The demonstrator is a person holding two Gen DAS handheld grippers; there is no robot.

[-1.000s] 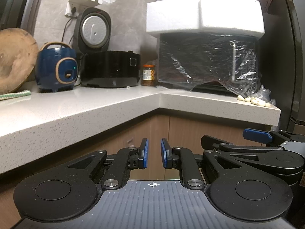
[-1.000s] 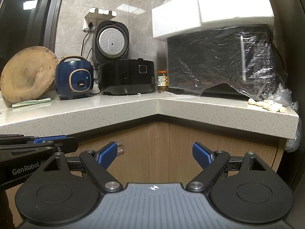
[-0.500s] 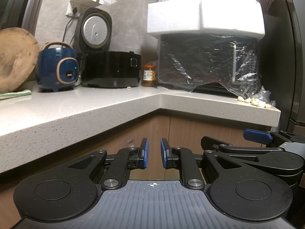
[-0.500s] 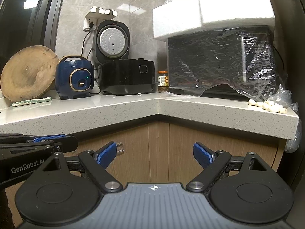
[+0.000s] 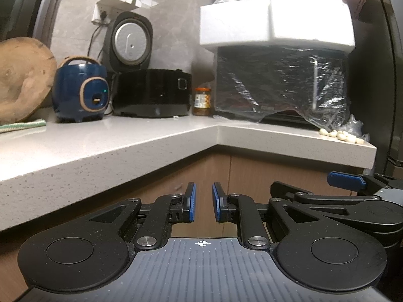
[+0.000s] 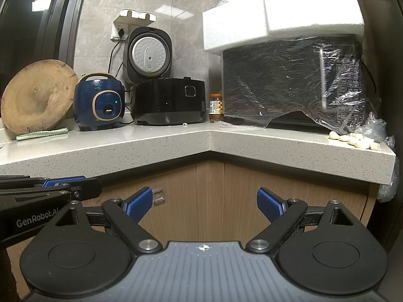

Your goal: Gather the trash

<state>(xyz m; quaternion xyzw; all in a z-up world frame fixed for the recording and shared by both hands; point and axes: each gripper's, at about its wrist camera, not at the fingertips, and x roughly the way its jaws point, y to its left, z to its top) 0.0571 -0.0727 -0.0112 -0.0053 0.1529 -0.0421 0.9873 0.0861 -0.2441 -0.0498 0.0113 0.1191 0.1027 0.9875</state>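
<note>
My left gripper (image 5: 202,201) is held below the corner of a speckled countertop (image 5: 126,148), jaws nearly together with a narrow gap and nothing between them. My right gripper (image 6: 204,201) is wide open and empty, in front of the wooden cabinet doors (image 6: 209,191). Each gripper shows at the edge of the other's view. A small white scrap (image 6: 184,124) lies on the counter before the black cooker. A crumpled clear plastic bag (image 6: 375,128) sits at the counter's right end beside several garlic cloves (image 6: 352,138).
On the counter stand a blue rice cooker (image 6: 99,103), a black cooker (image 6: 168,100) with raised lid, a jar (image 6: 215,107), and a plastic-wrapped microwave (image 6: 292,85) topped with foam blocks. A round wooden board (image 6: 37,98) and a folded cloth (image 6: 42,134) are at left.
Both grippers have drifted slightly; the view shifts a little. The jaws of both stand as before.
</note>
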